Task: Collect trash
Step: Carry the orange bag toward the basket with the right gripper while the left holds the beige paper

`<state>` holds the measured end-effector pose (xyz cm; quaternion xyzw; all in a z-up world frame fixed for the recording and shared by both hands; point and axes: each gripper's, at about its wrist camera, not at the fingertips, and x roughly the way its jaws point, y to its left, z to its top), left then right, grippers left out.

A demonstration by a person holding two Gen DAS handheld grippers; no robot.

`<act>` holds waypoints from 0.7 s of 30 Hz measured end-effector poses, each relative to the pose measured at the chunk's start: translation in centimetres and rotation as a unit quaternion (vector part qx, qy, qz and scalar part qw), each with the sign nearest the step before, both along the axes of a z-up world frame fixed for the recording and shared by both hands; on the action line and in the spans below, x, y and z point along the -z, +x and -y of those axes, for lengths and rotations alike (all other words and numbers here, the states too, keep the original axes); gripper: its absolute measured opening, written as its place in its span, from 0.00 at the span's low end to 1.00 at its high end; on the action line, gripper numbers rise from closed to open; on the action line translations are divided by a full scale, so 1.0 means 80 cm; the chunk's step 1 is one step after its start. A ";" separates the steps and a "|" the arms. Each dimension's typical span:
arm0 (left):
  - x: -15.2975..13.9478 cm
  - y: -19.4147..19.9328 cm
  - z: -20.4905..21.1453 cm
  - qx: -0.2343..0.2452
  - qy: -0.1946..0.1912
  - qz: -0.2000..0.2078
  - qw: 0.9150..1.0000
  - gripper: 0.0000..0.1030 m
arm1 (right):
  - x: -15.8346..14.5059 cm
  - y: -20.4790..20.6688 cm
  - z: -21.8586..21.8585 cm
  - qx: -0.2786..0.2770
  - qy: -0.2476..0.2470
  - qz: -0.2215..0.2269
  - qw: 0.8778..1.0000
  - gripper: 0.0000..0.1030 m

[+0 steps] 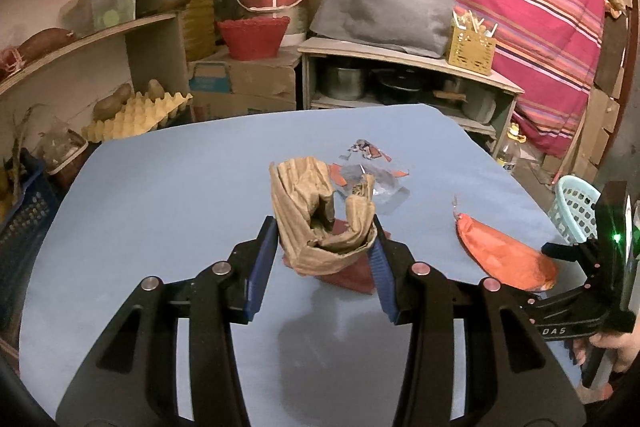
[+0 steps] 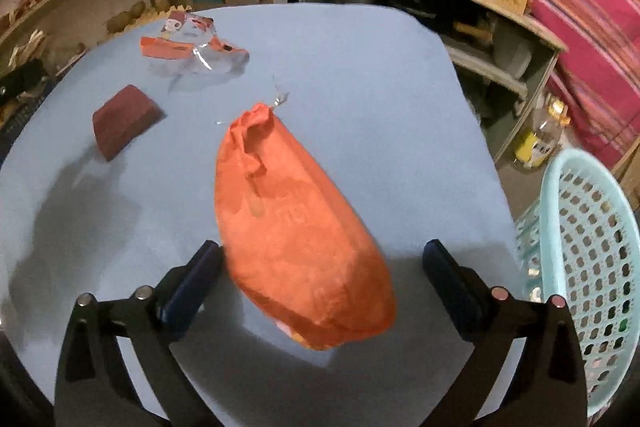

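- Trash lies scattered on the blue bench (image 2: pixel 360 67): we see a crumpled brown paper bag (image 1: pixel 320 215), an orange bag (image 2: pixel 292 227), a clear wrapper with orange print (image 2: pixel 192 43) and a dark red block (image 2: pixel 124 119).
- Our left tongs (image 1: pixel 326 227) are clenched on the brown paper bag, one blue pad against each side; it stands roughly upright above the bench, its long axis running up and away from us, with the dark red block just under and behind it.
- Our right tongs (image 2: pixel 322 251) are spread wide, released, with the fat end of the orange bag between the fingers (image 2: pixel 200 267); the left finger is just beside the bag, and we cannot tell whether it touches.
- The orange bag's long axis runs away from the right tongs toward the far left, its gathered neck pointing at the clear wrapper. Faint writing shows on its side, too blurred for us to read.
- The clear wrapper sits at the far side of the bench; it bears a small cartoon figure, and its text is unreadable.
- A light blue perforated basket (image 2: pixel 592 267) stands off the right edge of the bench.
- In the left view, the letters "DAS" show on the right tongs' body.
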<state>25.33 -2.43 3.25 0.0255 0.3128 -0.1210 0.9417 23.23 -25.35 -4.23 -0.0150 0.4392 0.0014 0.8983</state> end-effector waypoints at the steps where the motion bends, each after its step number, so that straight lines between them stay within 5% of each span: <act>1: 0.001 0.000 0.003 0.001 0.001 -0.001 1.000 0.42 | -0.001 0.000 -0.002 -0.005 -0.001 0.003 1.000 0.87; 2: 0.002 0.000 0.006 0.003 0.002 -0.002 1.000 0.42 | -0.002 -0.002 -0.005 -0.014 0.005 0.006 1.000 0.75; 9: 0.005 -0.002 0.025 0.013 0.004 -0.002 1.000 0.42 | -0.008 -0.004 -0.023 -0.050 0.008 0.017 0.999 0.31; 11: 0.005 -0.003 0.031 0.018 0.005 -0.001 1.000 0.42 | -0.011 -0.005 -0.019 -0.045 -0.003 0.022 0.999 0.08; 21: -0.005 -0.017 0.095 0.058 0.013 0.012 0.998 0.42 | -0.069 -0.052 0.092 0.029 0.025 0.083 0.996 0.06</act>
